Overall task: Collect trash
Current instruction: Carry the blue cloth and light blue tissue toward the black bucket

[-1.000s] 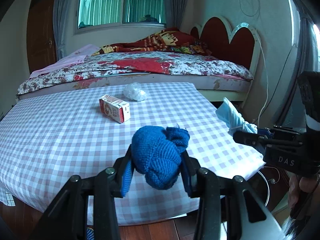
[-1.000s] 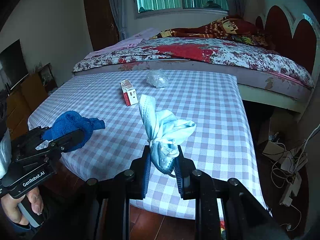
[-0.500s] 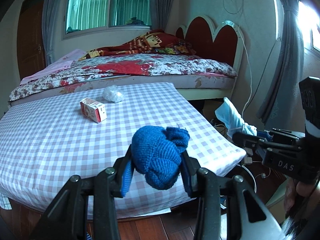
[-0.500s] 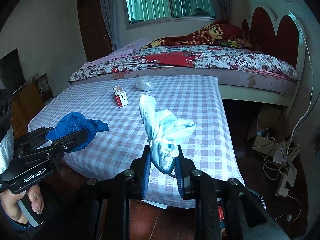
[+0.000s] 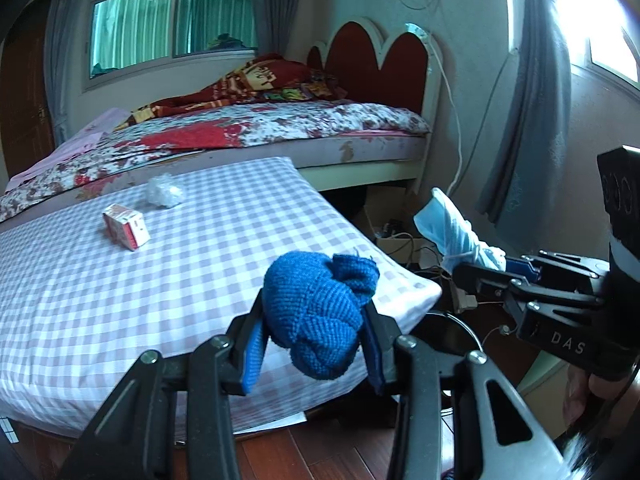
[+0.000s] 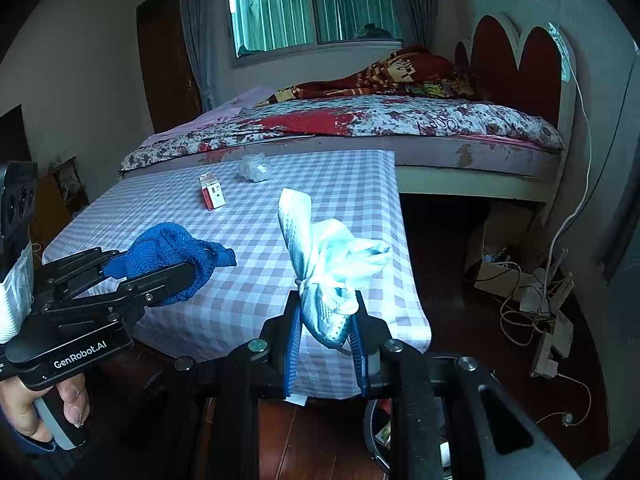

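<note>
In the left wrist view the table (image 5: 120,280) fills the left and centre, with the bed (image 5: 240,136) behind it. On the table, upper left, the box (image 5: 126,226) lies just left of and below the wad (image 5: 164,194). The knit (image 5: 316,312) sits at lower centre between the left gripper (image 5: 314,344) jaws; the mask (image 5: 452,232) is at right, beyond the table's corner.

From here I cannot read the print on the small box (image 6: 212,196) far across the table. The bin (image 6: 380,432) on the floor is mostly hidden behind my right gripper (image 6: 325,344), its contents unclear.
</note>
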`<state>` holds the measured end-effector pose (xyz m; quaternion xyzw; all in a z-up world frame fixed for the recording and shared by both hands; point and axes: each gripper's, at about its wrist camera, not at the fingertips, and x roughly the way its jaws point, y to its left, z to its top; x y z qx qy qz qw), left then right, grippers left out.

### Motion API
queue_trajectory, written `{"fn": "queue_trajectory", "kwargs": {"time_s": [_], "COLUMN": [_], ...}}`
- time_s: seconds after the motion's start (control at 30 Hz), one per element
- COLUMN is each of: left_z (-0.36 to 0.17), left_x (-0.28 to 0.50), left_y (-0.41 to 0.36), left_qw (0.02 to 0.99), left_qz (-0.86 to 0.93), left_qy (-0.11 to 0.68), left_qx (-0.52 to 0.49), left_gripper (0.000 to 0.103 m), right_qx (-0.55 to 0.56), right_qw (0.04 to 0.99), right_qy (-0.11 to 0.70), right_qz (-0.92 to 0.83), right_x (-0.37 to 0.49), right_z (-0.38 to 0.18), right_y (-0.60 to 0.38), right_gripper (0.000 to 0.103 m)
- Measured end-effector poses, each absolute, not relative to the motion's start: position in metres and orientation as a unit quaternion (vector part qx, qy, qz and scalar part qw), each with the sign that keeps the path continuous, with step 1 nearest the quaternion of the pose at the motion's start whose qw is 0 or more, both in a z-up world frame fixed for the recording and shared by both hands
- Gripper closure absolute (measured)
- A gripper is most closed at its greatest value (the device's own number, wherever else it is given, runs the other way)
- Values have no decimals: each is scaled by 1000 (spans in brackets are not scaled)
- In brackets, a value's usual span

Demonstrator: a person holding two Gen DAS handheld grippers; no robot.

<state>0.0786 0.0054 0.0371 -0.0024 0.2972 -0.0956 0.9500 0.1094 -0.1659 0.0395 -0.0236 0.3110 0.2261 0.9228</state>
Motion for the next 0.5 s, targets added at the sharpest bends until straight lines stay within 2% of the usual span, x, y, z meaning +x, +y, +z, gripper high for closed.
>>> {"fn": "queue_trajectory", "kwargs": {"time_s": [0.5], "left_z": [22], "left_x": [78], "left_y": [-68], "left_qw": [932], "left_qz": [-175], "left_qy": [315], "left_qx": [23], "left_gripper": [61], "right_qx": [4], "right_qw": [930], "right_qy": [335], "right_qz": [151], "right_x": [96], "right_z": [19], "right_y": [-239], "right_gripper": [79]}}
